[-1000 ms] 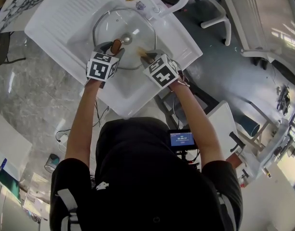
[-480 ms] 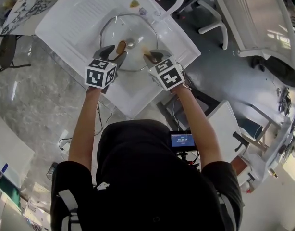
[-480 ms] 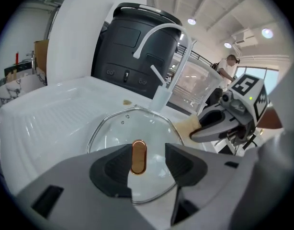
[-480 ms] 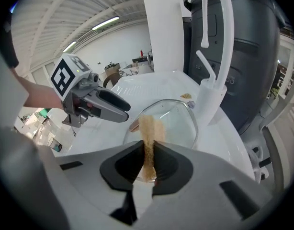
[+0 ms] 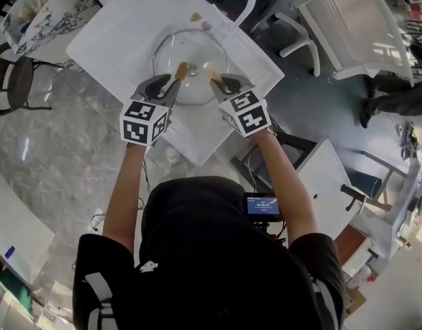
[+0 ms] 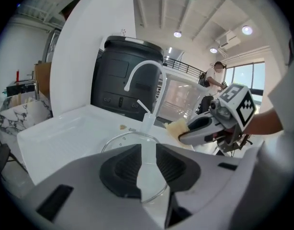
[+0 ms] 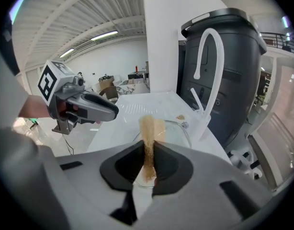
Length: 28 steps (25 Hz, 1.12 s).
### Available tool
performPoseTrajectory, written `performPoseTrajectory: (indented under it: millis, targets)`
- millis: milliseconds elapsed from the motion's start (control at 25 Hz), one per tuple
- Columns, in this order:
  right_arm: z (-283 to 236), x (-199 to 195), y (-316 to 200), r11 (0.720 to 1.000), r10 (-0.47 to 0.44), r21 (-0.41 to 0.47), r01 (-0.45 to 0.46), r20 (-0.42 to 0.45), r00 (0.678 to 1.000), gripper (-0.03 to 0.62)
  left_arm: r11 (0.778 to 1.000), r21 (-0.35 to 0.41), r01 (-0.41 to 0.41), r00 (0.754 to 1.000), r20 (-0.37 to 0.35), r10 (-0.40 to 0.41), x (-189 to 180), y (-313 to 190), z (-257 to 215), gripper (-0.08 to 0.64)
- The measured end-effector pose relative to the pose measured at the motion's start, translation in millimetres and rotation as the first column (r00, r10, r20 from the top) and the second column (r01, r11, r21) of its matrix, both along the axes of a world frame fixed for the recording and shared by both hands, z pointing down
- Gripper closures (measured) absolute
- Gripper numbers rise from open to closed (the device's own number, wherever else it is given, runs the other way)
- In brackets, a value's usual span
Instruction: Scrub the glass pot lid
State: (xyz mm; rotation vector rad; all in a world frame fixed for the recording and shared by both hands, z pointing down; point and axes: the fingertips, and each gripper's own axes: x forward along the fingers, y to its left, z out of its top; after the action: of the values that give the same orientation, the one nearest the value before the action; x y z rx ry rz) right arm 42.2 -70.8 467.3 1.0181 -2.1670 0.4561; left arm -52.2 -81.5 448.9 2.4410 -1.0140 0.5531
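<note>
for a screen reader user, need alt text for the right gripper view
The right gripper is shut on a thin tan sponge that sticks up between its jaws, with a glass pot lid lying in a white sink beyond. A white faucet and dark grey bin stand behind; the left gripper, empty jaws just closing partway, is at left.

White sink [image 5: 121,33], tan sponge [image 7: 148,128], clear lid [image 5: 197,50].

Right claw [image 7: 149,150] tight on sponge [image 7: 147,126]

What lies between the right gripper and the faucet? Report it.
The lid in the sink, past the right gripper's sponge; the right gripper view shows it.
</note>
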Motion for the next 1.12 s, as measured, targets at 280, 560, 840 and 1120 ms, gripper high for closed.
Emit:
performPoseTrajectory:
  millis: [280, 560, 840, 1120]
  targets:
    - [-47, -25, 25, 0.993, 0.028, 0.11, -0.031, 0.025, 0.999, 0.566, 0.991, 0.135, 0.017, 1.0, -0.027, -0.013, -22, 27, -57, 0.524]
    - [-94, -48, 50, 0.974, 0.039, 0.221, -0.049, 0.051, 0.998, 0.566, 0.97, 0.241, 0.034, 0.999, -0.048, -0.024, -46, 55, -110, 0.545]
    - [-133, -68, 70, 0.948, 0.042, 0.311, -0.06, 0.063, 0.997, 0.566, 0.945, 0.327, 0.028, 0.997, -0.077, -0.004, -64, 76, -150, 0.545]
    - [-160, -80, 79, 0.926, 0.047, 0.371, -0.071, 0.076, 0.996, 0.566, 0.927, 0.375, 0.027, 0.997, -0.082, 0.004, -71, 89, -172, 0.545]
